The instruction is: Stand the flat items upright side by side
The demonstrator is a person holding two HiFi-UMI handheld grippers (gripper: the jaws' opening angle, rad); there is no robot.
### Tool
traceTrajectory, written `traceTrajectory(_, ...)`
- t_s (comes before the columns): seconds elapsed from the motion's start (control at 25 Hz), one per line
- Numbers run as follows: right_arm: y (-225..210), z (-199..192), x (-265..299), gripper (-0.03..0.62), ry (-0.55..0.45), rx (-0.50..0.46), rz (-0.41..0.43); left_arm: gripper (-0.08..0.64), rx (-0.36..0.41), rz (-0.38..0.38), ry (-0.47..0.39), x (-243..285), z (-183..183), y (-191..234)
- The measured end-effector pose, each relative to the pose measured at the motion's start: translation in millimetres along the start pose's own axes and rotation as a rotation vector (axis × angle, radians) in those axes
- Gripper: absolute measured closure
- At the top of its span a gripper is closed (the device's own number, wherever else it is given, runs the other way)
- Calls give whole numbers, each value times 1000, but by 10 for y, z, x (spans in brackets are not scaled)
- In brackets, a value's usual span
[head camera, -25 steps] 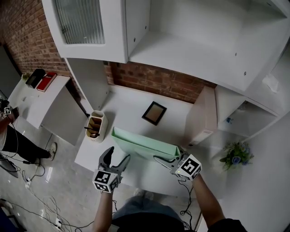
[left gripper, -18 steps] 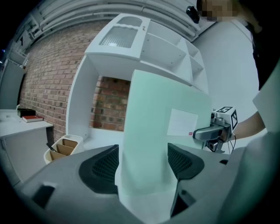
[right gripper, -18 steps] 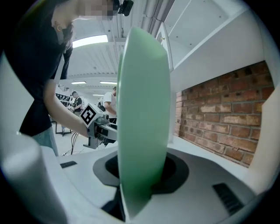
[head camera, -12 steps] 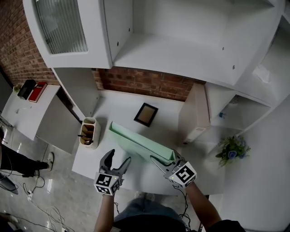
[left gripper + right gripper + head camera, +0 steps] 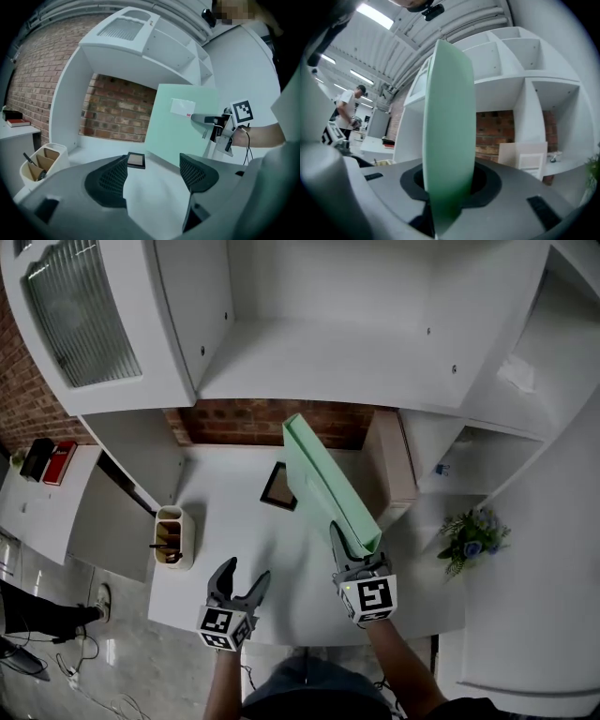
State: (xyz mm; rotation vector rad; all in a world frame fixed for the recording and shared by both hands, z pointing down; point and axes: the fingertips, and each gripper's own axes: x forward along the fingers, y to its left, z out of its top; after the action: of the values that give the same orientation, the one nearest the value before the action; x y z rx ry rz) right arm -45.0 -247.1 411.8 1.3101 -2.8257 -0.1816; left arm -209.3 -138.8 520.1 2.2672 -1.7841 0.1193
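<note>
the right gripper (image 5: pixel 349 554), its jaws having just been closing, pinches the folder (image 5: pixel 328 484) by a corner, raised on edge just right of the frame (image 5: pixel 278 487), likely to stand it upright. the left gripper (image 5: pixel 244 574) hangs spread and empty, nearer than the frame.

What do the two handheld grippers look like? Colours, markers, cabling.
Both the left gripper and the right gripper are grey, each with two curved, tapering fingers that carry dark mesh-textured pads. Each has a white cube printed with black square markers. A thin black cable hangs from the right gripper's handle. The forearms are bare of sleeves.
</note>
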Motion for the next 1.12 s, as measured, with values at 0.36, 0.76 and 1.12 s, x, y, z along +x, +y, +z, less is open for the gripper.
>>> traceTrajectory(0.36,-430,-180,287,480,33,53,-290,216,-4,-56,18,271,29,2)
traceTrajectory(0.76,-792,-559,548,480,99,75,-512,216,6,-96,57,490,10,11)
traceTrajectory(1.12,-903,-825,743,471,125,51,-568,216,4,-94,62,560,13,78)
